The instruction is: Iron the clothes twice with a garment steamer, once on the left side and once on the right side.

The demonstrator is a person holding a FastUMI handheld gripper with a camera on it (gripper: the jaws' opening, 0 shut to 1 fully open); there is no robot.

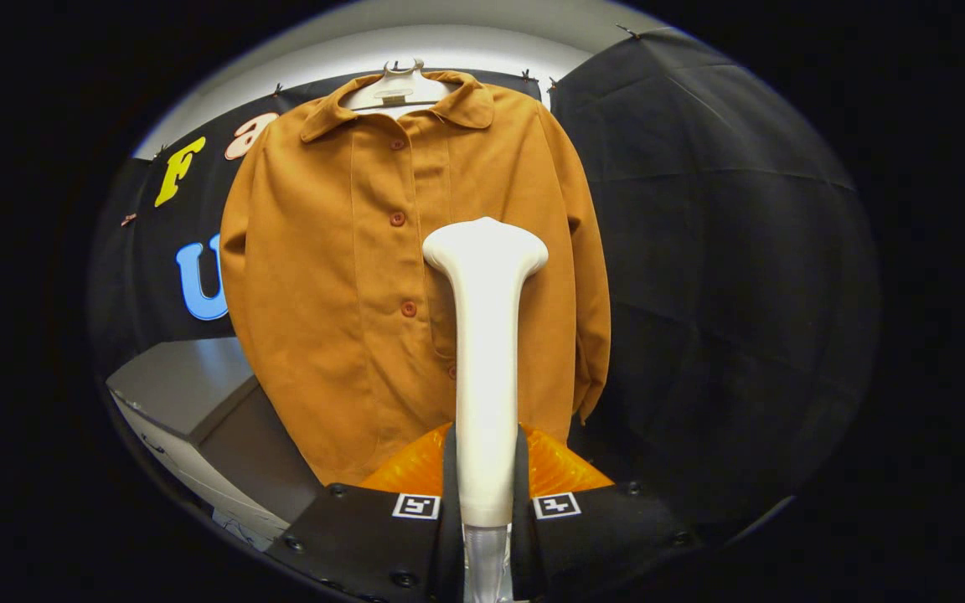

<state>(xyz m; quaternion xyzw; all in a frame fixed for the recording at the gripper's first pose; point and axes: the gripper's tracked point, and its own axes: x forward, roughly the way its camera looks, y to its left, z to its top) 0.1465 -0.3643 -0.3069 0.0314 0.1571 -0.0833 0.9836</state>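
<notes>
A brown button-up shirt point(340, 276) hangs on a white hanger point(399, 88) in front of the black wall. My gripper point(486, 469) is shut on the handle of a white garment steamer point(487, 335), which stands upright between the fingers. The steamer's wide head point(487, 243) points up and sits over the right half of the shirt front, just right of the button row. Whether the head touches the cloth I cannot tell.
A grey box-like table point(181, 394) stands to the lower left of the shirt. Black cloth point(725, 276) hangs to the right of the shirt. A white wall strip point(466, 42) runs above the hanger.
</notes>
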